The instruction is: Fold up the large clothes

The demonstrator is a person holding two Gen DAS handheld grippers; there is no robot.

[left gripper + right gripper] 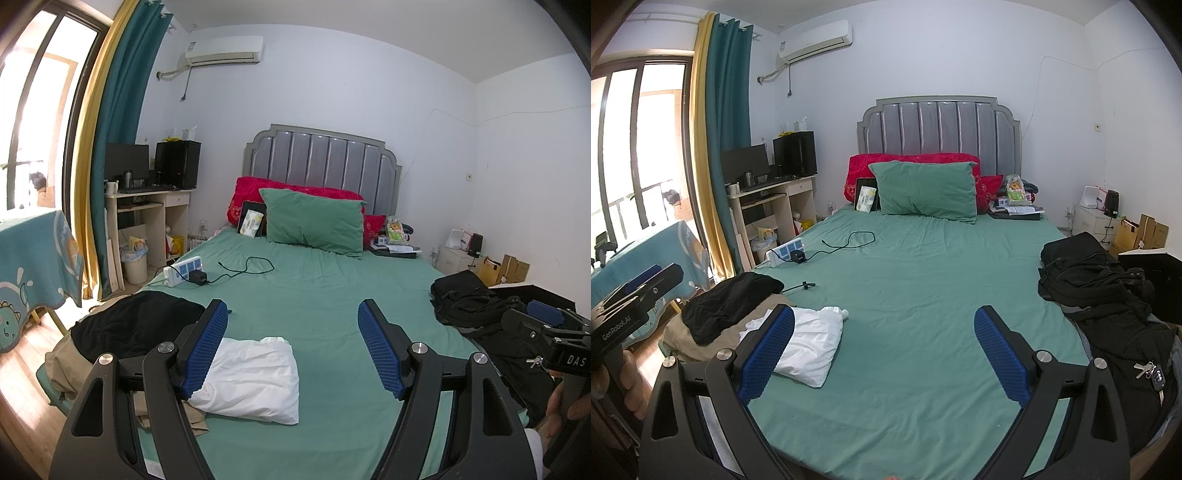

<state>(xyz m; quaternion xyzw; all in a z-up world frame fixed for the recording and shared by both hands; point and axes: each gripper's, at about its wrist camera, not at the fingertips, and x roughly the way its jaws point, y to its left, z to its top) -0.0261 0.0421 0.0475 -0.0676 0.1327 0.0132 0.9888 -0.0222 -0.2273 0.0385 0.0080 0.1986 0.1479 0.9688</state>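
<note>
On the bed [923, 295]: folded white garment [255, 380]; left gripper [291, 350], marked "GenRobot.AI", and right gripper [882, 350], marked "DAS", jaws spread, empty.

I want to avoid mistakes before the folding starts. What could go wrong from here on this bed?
1. The power strip and its black cable lie on the green sheet; a spread garment could snag them.
2. The black backpack with keys narrows the free area.
3. The black garment lies on a tan one at the bed edge; pulling may drag both off.
</note>
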